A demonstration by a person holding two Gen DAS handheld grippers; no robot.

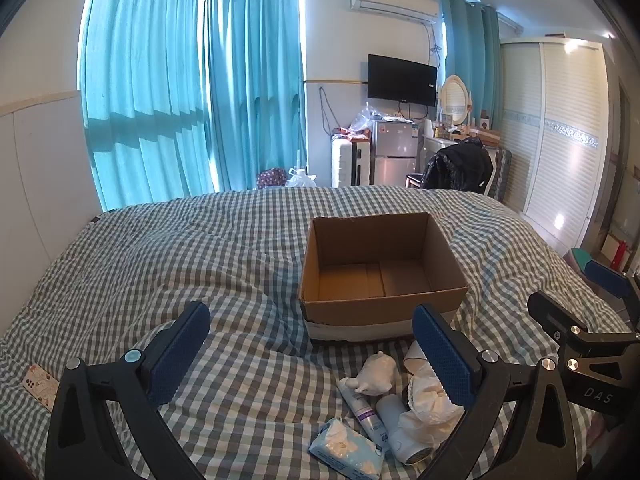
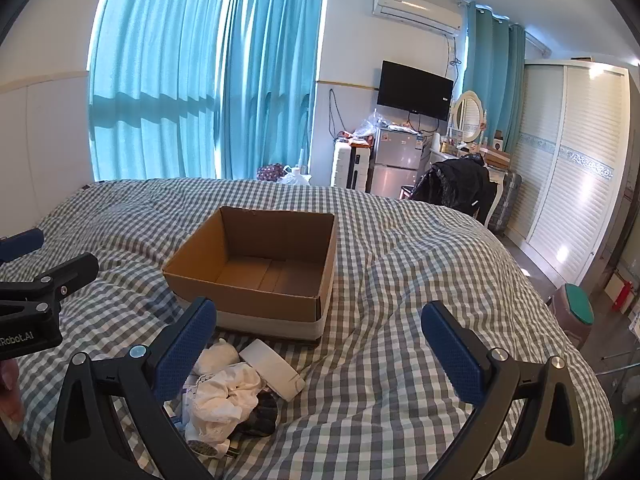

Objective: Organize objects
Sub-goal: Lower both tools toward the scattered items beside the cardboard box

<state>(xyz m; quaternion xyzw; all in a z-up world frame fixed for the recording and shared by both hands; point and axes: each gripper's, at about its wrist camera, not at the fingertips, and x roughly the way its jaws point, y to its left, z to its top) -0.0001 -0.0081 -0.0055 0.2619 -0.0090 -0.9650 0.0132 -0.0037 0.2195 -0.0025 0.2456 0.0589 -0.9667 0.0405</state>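
Note:
An open, empty cardboard box (image 1: 380,268) stands on the checked bed; it also shows in the right wrist view (image 2: 256,264). In front of it lies a pile: a blue tissue pack (image 1: 346,446), a white tube (image 1: 362,404), a white bottle (image 1: 400,428), a crumpled white cloth (image 1: 430,404) (image 2: 226,396), a white toy (image 1: 376,372) and a white cylinder (image 2: 274,368). My left gripper (image 1: 312,356) is open and empty, above the pile's left side. My right gripper (image 2: 320,352) is open and empty, to the right of the pile.
The checked quilt (image 1: 160,264) covers the whole bed. A small patterned card (image 1: 40,386) lies at the left edge. Beyond the bed are blue curtains (image 1: 192,92), a fridge (image 1: 394,152), a chair with a black jacket (image 1: 460,168) and a white wardrobe (image 1: 560,140).

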